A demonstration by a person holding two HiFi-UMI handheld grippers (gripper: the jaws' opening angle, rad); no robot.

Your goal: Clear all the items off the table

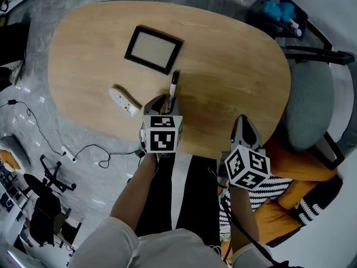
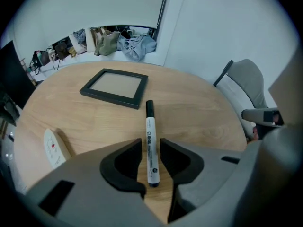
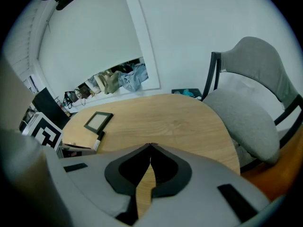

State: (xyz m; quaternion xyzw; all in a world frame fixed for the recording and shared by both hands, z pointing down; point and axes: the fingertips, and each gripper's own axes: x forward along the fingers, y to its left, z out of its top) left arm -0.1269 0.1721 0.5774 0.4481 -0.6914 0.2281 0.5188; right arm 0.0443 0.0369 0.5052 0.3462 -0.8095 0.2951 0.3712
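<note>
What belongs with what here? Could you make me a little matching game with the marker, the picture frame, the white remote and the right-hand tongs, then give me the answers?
Things:
1. marker pen
2. picture frame
3. white remote control
4. right tongs

Places or states:
A. shut, with nothing held
B. flat on the table, beyond the marker's far end
C. lying between the open left tongs, not gripped
D. lying left of the marker, near the table's edge

Pairs: 1-C, 2-B, 3-D, 4-A.
</note>
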